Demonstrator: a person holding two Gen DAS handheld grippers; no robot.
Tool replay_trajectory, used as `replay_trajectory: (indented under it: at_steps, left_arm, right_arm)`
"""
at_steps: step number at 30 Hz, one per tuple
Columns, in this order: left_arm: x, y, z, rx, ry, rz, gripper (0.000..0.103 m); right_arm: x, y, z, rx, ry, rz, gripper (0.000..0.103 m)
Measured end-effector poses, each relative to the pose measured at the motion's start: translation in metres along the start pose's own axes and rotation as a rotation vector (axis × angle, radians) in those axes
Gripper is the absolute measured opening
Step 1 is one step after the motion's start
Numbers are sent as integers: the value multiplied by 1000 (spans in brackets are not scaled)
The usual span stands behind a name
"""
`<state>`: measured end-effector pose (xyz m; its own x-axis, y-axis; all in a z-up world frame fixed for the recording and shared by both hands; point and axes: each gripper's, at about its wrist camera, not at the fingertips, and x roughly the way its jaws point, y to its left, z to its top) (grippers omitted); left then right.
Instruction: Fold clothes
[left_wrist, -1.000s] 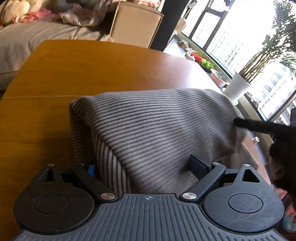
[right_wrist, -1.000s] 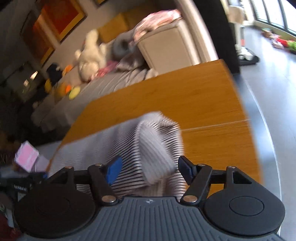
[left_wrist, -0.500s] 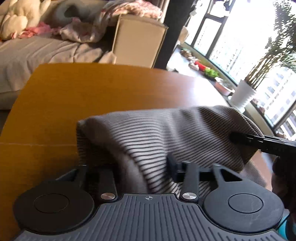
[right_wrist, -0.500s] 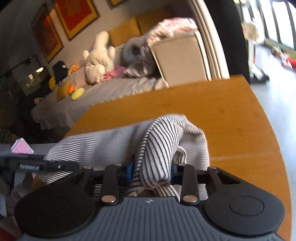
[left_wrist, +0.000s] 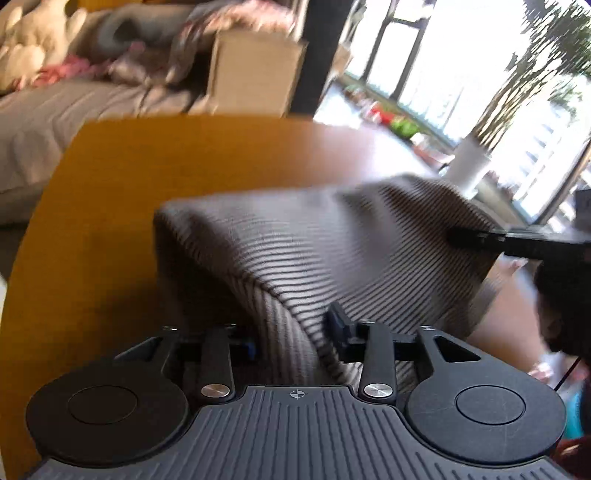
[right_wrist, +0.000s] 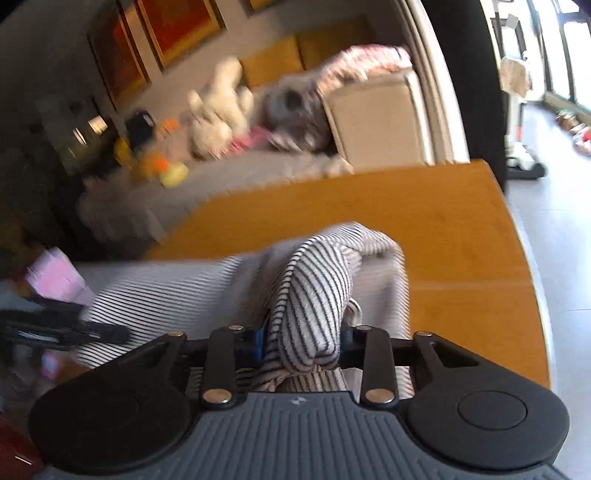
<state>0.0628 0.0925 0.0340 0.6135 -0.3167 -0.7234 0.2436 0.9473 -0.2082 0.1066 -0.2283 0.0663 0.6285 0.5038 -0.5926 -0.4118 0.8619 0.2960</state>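
Note:
A grey-and-white striped garment (left_wrist: 332, 251) is lifted off the wooden table (left_wrist: 110, 229). My left gripper (left_wrist: 291, 332) is shut on a bunched edge of it near the table's near side. My right gripper (right_wrist: 303, 343) is shut on another bunched fold of the striped garment (right_wrist: 314, 295), which hangs between the two grippers. The right gripper's finger shows in the left wrist view (left_wrist: 480, 238) at the cloth's far right corner. The left gripper's finger shows in the right wrist view (right_wrist: 92, 332) at the left. Both views are blurred by motion.
The wooden table (right_wrist: 443, 229) has a rounded edge on the right, with tiled floor beyond. A grey sofa (right_wrist: 221, 173) with soft toys and a beige chair (left_wrist: 255, 74) stand behind the table. A white plant pot (left_wrist: 469, 166) stands by the windows.
Both grippers closed on the striped garment a second ago and have since lifted it. The cloth now rises higher off the table between them.

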Motion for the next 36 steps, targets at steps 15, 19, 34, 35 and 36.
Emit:
replay_trajectory:
  at_steps: [15,19,34,35,36]
  left_arm:
    - [-36,-31,1,34,-66,-164,94]
    - [0,-30,-8,-5,47,-174,95]
    - [72,-21,61,35,-68,24,103]
    - [73,-22,65,33,-62,32,103]
    - [70,-24,65,27,-60,36,103]
  right_arm:
    - [-8,9,15,-98,-94,-209,103]
    - [26,-2,4,-134,18,-315,103]
    - [-12,18,-51,-71,-31,-221,103]
    - [-11,18,-49,-72,-29,-228,103]
    - [-9,18,-47,-74,-28,-234,103]
